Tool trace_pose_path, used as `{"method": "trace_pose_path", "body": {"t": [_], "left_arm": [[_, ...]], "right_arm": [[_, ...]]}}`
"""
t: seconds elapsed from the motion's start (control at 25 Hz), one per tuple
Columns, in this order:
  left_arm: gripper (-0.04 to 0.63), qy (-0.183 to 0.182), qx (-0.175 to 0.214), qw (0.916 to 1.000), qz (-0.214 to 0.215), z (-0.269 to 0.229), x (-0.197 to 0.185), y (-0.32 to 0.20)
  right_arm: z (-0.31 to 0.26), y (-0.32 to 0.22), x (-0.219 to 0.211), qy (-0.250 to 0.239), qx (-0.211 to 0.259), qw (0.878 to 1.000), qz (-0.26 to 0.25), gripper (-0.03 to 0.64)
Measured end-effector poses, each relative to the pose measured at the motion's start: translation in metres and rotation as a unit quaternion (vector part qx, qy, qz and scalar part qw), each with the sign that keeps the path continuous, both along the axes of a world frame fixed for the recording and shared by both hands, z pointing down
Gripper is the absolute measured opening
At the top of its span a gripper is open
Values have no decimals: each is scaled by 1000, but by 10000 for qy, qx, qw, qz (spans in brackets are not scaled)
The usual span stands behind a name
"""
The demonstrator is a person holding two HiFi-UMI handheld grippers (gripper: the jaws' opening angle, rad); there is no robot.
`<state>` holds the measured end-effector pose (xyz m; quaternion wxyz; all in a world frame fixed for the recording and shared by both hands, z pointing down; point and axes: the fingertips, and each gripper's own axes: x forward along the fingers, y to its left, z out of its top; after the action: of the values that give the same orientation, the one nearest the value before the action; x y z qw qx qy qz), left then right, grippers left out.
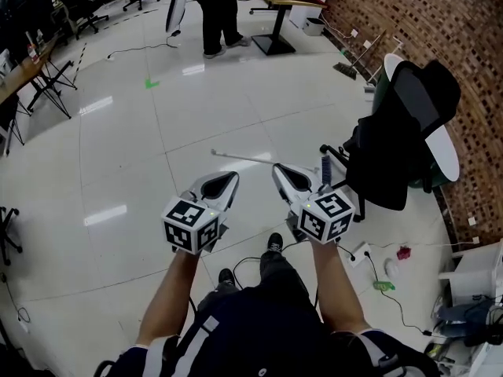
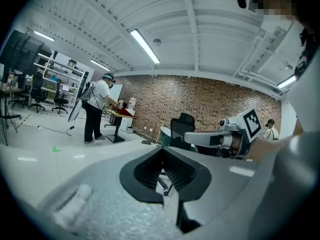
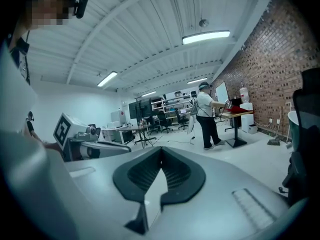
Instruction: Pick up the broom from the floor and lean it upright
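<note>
Broom (image 1: pixel 247 159) is lying flat on the floor (image 1: pixel 118 148), its thin handle stretching crosswise just beyond both grippers and one end sitting near the base of the jacket-draped chair (image 1: pixel 393 148). The left tongs (image 1: pixel 228 181) and the right tongs (image 1: pixel 281 170) are hovering side by side above it, each pressed fully together and gripping nothing. The step in hand, as I am judging it, is the reach. Doing it well is calling for spreading one pair of tongs wide before dipping, coming down square across the handle so the round shaft is not rolling away, and gripping nearer the chair end while keeping clear of the chair's legs.
</note>
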<state>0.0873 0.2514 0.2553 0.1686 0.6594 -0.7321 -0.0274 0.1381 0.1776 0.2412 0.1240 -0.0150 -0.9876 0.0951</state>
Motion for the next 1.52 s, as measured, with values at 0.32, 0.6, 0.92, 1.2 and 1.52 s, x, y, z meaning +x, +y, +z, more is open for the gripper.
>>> {"method": "trace_pose_path", "body": {"t": [0.32, 0.6, 0.92, 1.2, 1.52], "left_arm": [[2, -8, -209, 9995, -245, 22, -60, -72], [2, 121, -454, 9969, -636, 38, -105, -160], [2, -197, -736, 9924, -964, 48, -157, -216], [2, -84, -768, 9927, -922, 87, -222, -219], [2, 330, -972, 9929, -599, 171, -291, -222]], "right_arm": [[21, -71, -66, -91, -118, 9991, -394, 0], [35, -158, -117, -78, -120, 9953, -960, 0], [59, -210, -171, 220, 146, 9852, -1697, 0], [97, -209, -232, 615, 232, 9794, -1911, 0], [179, -211, -304, 1510, 325, 9699, -1883, 0]]}}
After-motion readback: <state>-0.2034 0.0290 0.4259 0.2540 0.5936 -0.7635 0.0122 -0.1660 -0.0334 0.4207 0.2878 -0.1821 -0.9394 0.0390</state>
